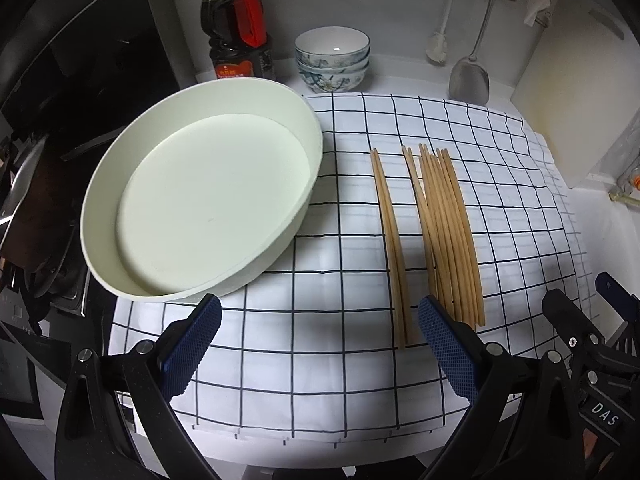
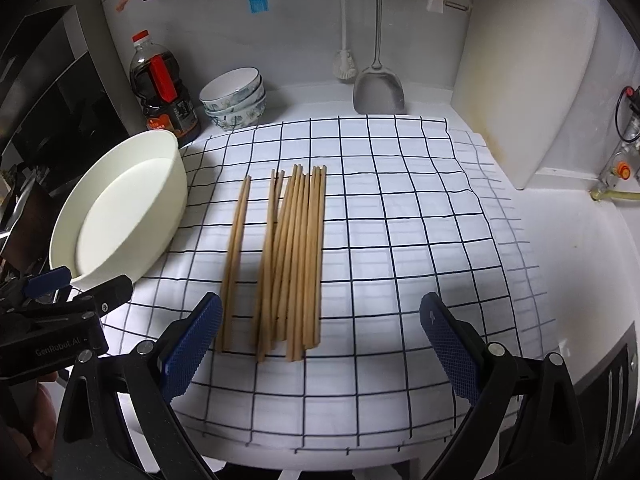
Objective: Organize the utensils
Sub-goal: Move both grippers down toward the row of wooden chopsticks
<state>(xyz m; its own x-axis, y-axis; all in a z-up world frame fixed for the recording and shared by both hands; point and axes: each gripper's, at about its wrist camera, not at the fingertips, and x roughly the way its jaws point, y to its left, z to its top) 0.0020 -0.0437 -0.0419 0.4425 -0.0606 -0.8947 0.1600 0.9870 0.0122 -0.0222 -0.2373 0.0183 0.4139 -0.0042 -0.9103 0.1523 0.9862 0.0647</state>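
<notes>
Checked cloth (image 2: 400, 216) is spread over the white counter; wooden chopsticks (image 2: 288, 256) are laid at its centre, an oval white dish (image 2: 120, 216) at 9 o'clock. Left gripper (image 1: 320, 354) and right gripper (image 2: 320, 354) are held spread wide, nothing grasped.

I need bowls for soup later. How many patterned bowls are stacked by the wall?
3, as far as the rims show. The patterned bowls sit nested in one stack at the back of the counter, between the dark sauce bottle and the metal spatula. A fourth could hide inside.
</notes>
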